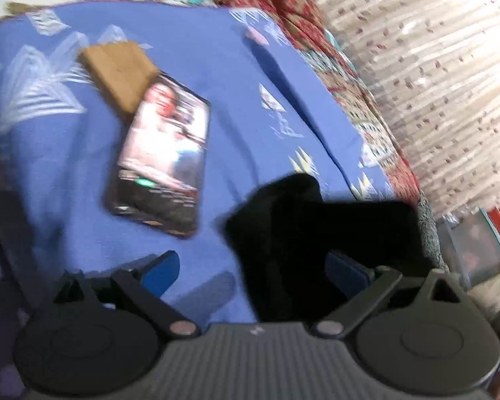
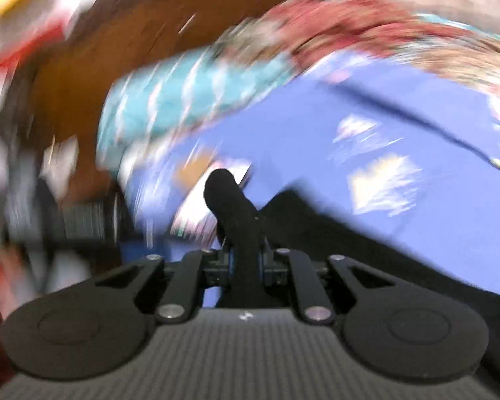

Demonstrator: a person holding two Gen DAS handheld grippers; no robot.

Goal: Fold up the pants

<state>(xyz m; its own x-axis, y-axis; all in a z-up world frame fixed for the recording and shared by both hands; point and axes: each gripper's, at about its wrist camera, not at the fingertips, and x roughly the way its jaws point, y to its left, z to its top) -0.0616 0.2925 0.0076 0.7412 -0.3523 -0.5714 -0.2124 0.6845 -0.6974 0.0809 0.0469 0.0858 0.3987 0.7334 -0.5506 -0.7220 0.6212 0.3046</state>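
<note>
The black pants (image 1: 303, 233) lie on a blue patterned bedsheet (image 1: 216, 66). In the left wrist view my left gripper (image 1: 253, 271) is open, its blue-padded fingers (image 1: 160, 271) wide apart, with the black cloth reaching between them toward the right finger. In the right wrist view my right gripper (image 2: 245, 263) is shut on a bunched fold of the black pants (image 2: 231, 206), which sticks up past the fingertips; the rest of the pants (image 2: 366, 250) trails to the right. That view is heavily blurred.
A phone (image 1: 163, 156) with a lit screen and a brown wallet (image 1: 120, 70) lie on the sheet to the left of the pants. A red patterned blanket (image 1: 283, 3) and a cream curtain (image 1: 433, 83) bound the far and right sides. A teal cloth (image 2: 183, 100) lies at the sheet's edge.
</note>
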